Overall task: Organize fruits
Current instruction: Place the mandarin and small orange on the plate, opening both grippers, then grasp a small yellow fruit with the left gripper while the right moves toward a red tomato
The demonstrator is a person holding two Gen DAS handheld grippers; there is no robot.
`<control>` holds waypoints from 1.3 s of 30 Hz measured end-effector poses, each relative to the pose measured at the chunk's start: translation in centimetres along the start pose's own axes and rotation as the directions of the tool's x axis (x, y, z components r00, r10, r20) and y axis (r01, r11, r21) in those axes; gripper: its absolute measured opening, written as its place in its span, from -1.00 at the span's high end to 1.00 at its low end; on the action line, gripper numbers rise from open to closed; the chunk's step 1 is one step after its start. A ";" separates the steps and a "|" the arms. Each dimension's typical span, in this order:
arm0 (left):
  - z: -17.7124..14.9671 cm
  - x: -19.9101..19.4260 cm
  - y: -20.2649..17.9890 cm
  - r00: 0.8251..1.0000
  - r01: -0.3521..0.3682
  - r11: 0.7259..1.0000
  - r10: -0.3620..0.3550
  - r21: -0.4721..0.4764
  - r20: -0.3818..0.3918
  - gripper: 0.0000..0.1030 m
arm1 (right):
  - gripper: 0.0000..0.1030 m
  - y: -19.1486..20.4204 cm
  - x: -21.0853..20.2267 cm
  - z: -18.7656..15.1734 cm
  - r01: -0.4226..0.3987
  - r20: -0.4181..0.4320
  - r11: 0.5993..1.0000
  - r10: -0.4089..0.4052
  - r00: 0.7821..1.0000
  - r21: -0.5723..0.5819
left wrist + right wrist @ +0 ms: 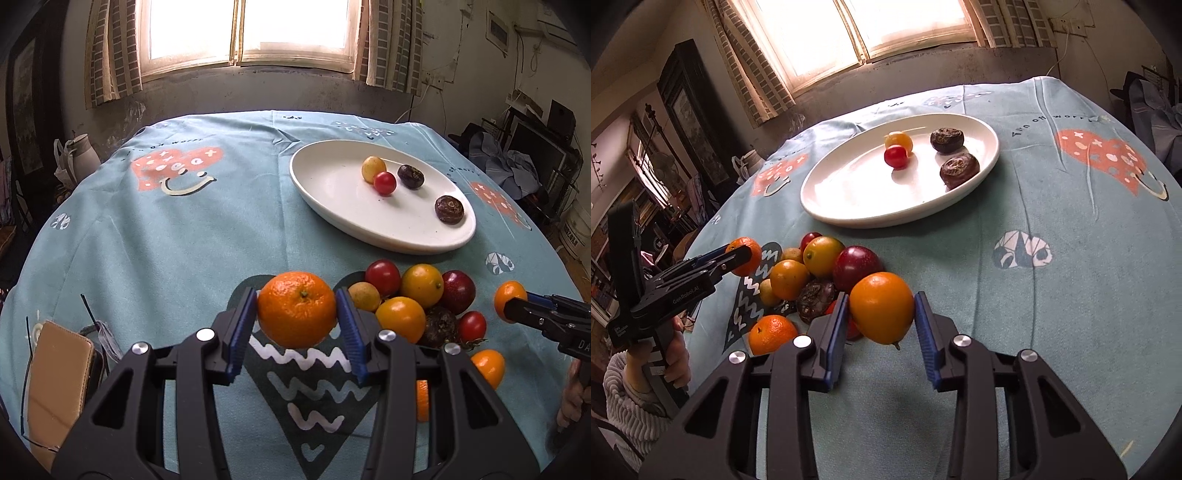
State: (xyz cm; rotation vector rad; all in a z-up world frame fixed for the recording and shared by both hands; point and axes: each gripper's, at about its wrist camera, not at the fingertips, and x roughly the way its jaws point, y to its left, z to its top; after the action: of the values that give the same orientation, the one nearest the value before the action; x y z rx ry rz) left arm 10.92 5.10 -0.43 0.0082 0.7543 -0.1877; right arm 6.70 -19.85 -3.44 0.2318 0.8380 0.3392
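Your left gripper (pixel 297 312) pinched a mandarin (pixel 296 309) just above the tablecloth (pixel 177 236); your right gripper (pixel 881 308) clamped an orange fruit (pixel 881 307). The fruit pile (pixel 421 295) sat just beyond, white plate (pixel 332 199) farther back.

Left gripper (pixel 297 309) raised above the surface, jaws clamped on either side of a mandarin (pixel 296 309), right gripper (pixel 881 308) likewise raised, blue-padded jaws closed against a smooth orange fruit (pixel 881 307), left hand (pixel 674 363) wrapped around its handle
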 end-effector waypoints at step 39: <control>-2.2 0.0 -2.9 0.996 -0.075 0.989 0.080 0.130 -0.035 -0.56 | -0.28 -2.1 0.6 2.0 -0.010 0.042 0.990 0.004 0.999 0.140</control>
State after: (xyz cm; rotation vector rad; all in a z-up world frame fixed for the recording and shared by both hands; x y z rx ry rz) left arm 8.91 2.38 -1.88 0.1638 0.7801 -0.1618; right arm 9.03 -21.69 -3.26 0.3718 0.8213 0.2817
